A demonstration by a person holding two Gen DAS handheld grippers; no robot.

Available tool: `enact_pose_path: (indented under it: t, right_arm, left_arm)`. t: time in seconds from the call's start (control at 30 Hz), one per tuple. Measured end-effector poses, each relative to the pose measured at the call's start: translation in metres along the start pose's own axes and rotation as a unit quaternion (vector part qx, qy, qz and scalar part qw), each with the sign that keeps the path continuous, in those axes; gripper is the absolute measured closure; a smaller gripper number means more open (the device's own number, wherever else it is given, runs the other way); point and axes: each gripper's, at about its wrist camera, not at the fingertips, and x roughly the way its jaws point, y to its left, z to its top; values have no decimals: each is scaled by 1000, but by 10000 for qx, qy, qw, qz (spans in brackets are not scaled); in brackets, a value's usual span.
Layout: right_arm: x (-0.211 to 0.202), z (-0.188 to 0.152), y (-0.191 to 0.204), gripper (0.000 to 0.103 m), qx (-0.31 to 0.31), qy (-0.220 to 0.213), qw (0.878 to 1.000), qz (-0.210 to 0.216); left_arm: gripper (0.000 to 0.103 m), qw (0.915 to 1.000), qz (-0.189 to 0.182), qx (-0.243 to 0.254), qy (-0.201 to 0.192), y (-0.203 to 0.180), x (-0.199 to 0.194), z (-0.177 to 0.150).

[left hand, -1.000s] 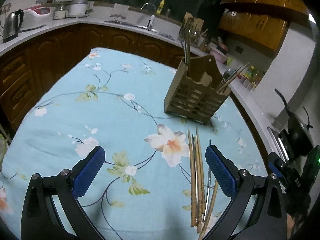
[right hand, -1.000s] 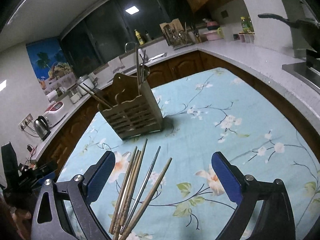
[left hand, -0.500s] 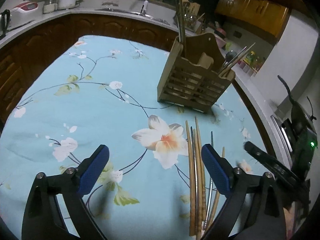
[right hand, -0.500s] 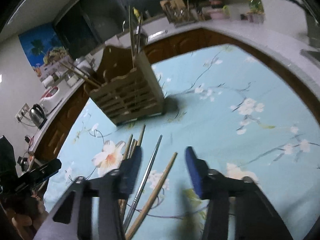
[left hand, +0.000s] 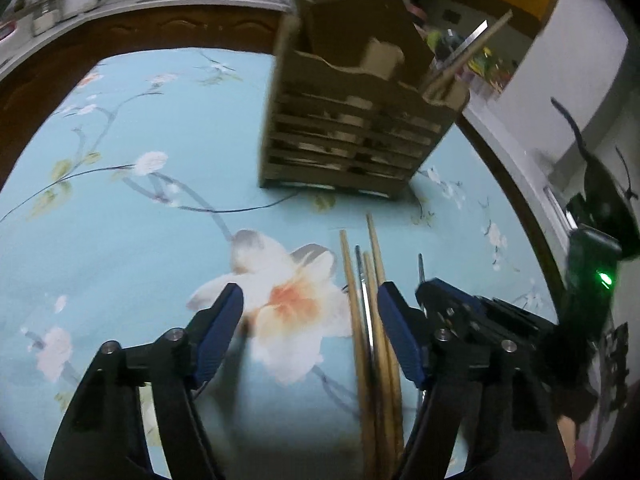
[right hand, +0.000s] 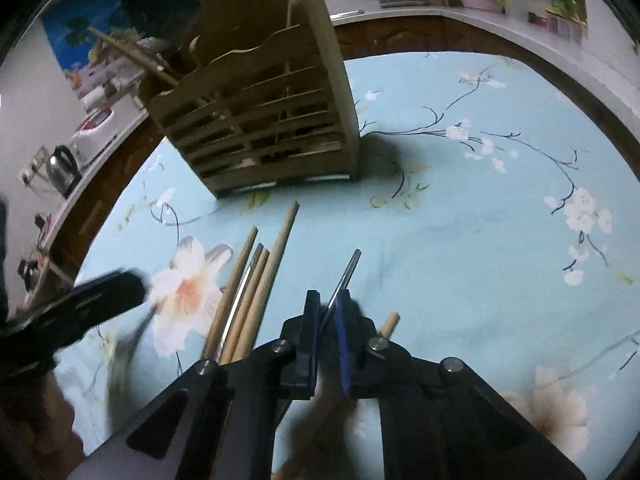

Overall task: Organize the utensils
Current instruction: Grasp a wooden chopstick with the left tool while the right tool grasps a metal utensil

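While my right gripper (right hand: 327, 322) is closing on the metal chopstick (right hand: 345, 274) for the wooden holder (right hand: 264, 120), my left gripper (left hand: 310, 334), half-wide, is closing around the bamboo chopsticks (left hand: 370, 320).

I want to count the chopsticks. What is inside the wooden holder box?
A few sticks poke out of the wooden holder: one wooden stick leans out of one end, and a thin stick stands up at the other. The slatted walls hide whatever sits lower inside.

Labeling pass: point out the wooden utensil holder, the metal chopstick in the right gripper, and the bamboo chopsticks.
wooden utensil holder (right hand: 276, 132): right wrist view, slatted front.
metal chopstick (right hand: 347, 272): right wrist view, shaft.
bamboo chopsticks (left hand: 354, 280): left wrist view, leftmost stick.
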Motion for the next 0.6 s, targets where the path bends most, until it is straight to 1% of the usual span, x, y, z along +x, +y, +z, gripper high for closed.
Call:
enact_pose_path:
  t: [0.07, 0.1, 0.23, 0.27, 0.37, 0.47, 0.5, 0.53, 0.57, 0.6]
  right_arm:
    - [-7, -4, -5, 96, -52, 15, 10000, -38]
    - [-11, -7, -11, 96, -3, 35, 10000, -59]
    - [-24, -14, -34, 97, 214, 63, 9997, -53]
    - [-27, -15, -39, 97, 281, 63, 9996, -37]
    - [-31, -16, -44, 97, 388, 64, 9992, -4]
    - [-34, -16, -45, 96, 404, 68, 9992, -22]
    - [-32, -16, -43, 96, 384, 82, 9992, -25]
    - [-32, -16, -41, 96, 369, 98, 9993, 6]
    - [-30, -16, -37, 96, 357, 113, 9993, 30]
    - [-30, -16, -35, 96, 334, 114, 9994, 33]
  left_arm:
    - [41, 9999, 32, 114, 110, -6, 12, 5]
    - [46, 9997, 52, 176, 153, -9, 19, 7]
    - [52, 9984, 131, 351, 416, -19, 45, 12]
    - [55, 9981, 213, 436, 391, -22, 47, 12]
    - [54, 9947, 532, 800, 371, -35, 49, 7]
    - [54, 9923, 634, 1003, 348, -37, 44, -1]
    - [63, 9909, 731, 1063, 378, -34, 41, -5]
    - [65, 9875, 905, 1246, 341, -33, 37, -11]
    - [65, 9851, 1001, 1356, 335, -31, 33, -17]
    - [65, 9851, 979, 1372, 350, -27, 26, -23]
